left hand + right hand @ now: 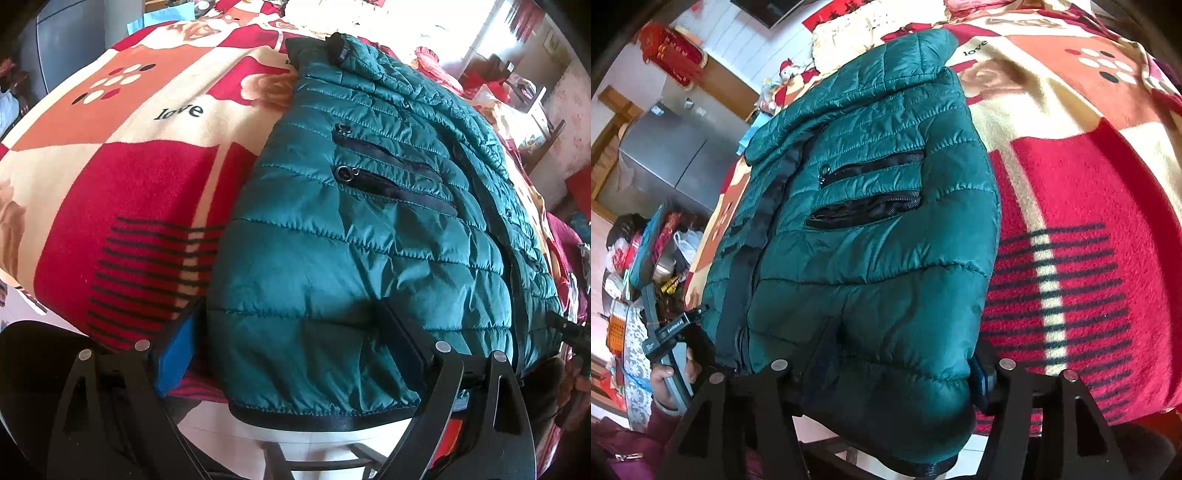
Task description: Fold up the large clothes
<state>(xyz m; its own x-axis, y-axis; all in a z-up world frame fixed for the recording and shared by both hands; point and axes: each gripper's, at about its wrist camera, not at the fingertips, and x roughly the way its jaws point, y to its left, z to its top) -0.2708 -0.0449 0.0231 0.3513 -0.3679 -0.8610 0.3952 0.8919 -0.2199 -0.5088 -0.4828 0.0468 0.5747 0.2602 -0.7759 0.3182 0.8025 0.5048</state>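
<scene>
A teal quilted puffer jacket (332, 240) lies front up on a red, cream and orange blanket (129, 184), its black-trimmed hem hanging over the near edge. My left gripper (291, 317) stands wide around one hem corner: the blue-padded finger (177, 350) sits just beside the fabric's edge and the other finger rests on top. In the right wrist view the jacket (868, 258) bulges between the fingers of my right gripper (905, 343), which press on the other hem corner. The left gripper (672, 332), held by a hand, shows at the left.
The blanket (1089, 184) covers the bed on both sides of the jacket. A grey metal cabinet (665, 158) and a cluttered table (635, 258) stand beyond the bed's side. White floor (314, 443) shows below the near edge.
</scene>
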